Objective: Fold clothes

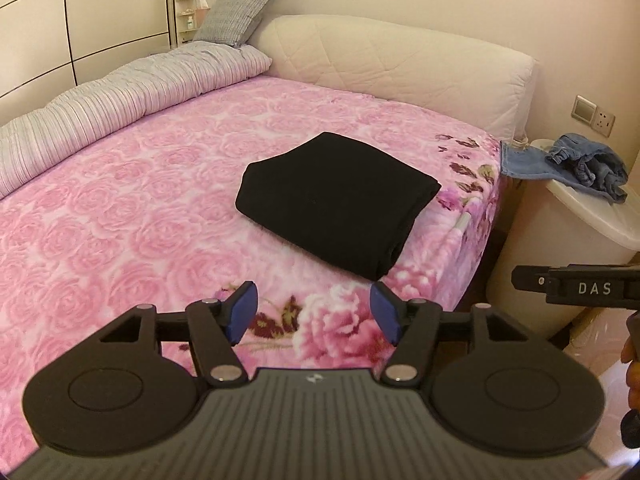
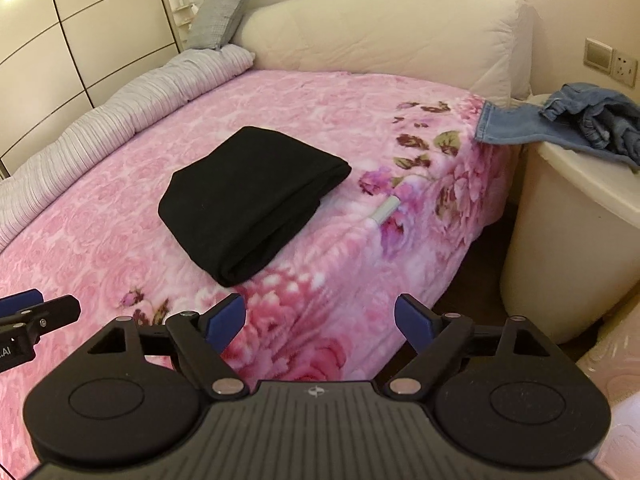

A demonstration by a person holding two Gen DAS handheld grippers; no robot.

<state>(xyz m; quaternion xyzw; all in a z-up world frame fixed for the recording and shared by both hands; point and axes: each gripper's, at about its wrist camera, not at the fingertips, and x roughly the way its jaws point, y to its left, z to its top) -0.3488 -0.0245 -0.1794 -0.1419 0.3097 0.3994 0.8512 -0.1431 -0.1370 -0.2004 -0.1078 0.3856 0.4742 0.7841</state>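
Note:
A black garment (image 1: 338, 200) lies folded into a thick rectangle on the pink rose-patterned bed (image 1: 140, 208); it also shows in the right wrist view (image 2: 252, 204). My left gripper (image 1: 314, 308) is open and empty, held above the bed's near edge, short of the garment. My right gripper (image 2: 320, 316) is open and empty, held over the bed's corner, to the right of the garment. Crumpled blue jeans (image 1: 576, 162) lie on a white bedside cabinet (image 1: 580, 216), one leg reaching to the bed; they also show in the right wrist view (image 2: 580, 120).
A striped rolled quilt (image 1: 120, 108) runs along the bed's far left side with a grey pillow (image 1: 240, 12) behind it. A padded cream headboard (image 1: 392, 64) stands at the back. A wall socket (image 1: 592, 114) is above the cabinet. A wardrobe (image 2: 80, 32) stands left.

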